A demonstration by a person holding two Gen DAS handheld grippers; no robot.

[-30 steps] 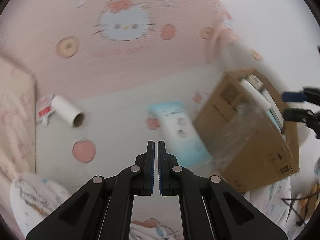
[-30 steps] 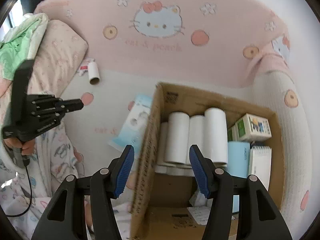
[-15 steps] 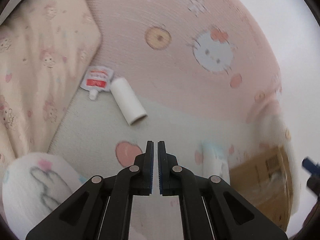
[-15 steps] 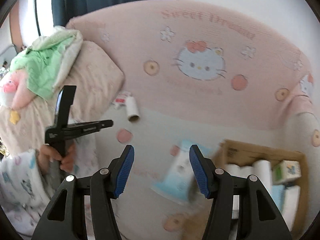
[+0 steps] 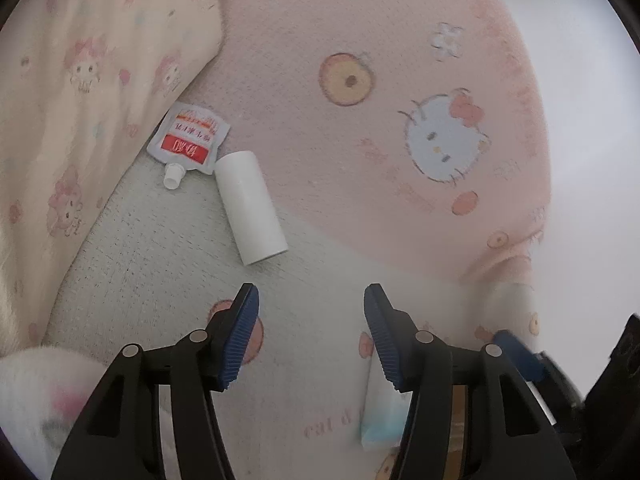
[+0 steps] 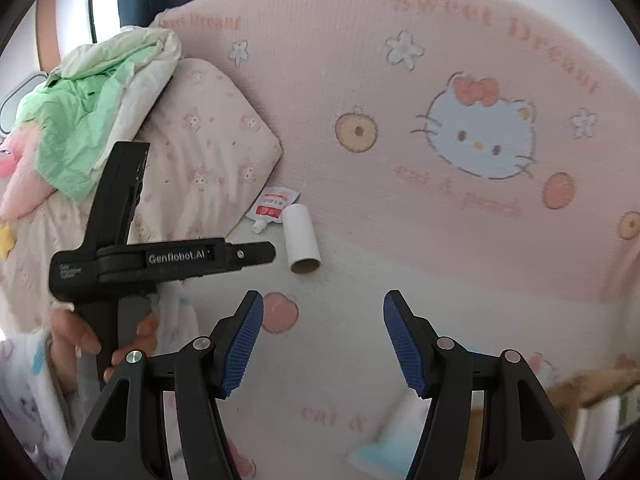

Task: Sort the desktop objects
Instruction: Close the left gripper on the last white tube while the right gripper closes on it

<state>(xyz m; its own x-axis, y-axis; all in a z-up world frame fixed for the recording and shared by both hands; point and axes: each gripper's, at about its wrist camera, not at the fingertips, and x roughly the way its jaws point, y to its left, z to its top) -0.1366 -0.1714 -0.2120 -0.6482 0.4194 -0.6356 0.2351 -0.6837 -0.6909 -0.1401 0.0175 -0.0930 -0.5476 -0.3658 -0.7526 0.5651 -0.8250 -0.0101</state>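
The left gripper [image 5: 311, 300] has just sprung its jaws apart and they stand wide with nothing between them, only the pale blanket [image 5: 160, 256] showing in the gap. Ahead of it lies the white paper roll [image 5: 251, 208] on its side, well short of the blue pads, and a small white-and-red spout pouch [image 5: 188, 142] sits just beside the roll's far end, close to the edge of a cream patterned pillow [image 5: 80, 80]. Over on the other side, the right gripper [image 6: 323, 308] has been easing its jaws wider too, and they hold nothing, hanging above the same blanket. From its camera the roll [image 6: 301, 238] shows its open cardboard end, with the pouch [image 6: 272, 206] next to it by the pillow [image 6: 204, 152]. A hand [image 6: 80, 340] grips the left tool's handle at the left of that view. Near the lower right a light blue packet [image 6: 384, 440] lies on the blanket, blurred, and a cardboard box [image 6: 592, 384] edge peeks in beyond it.
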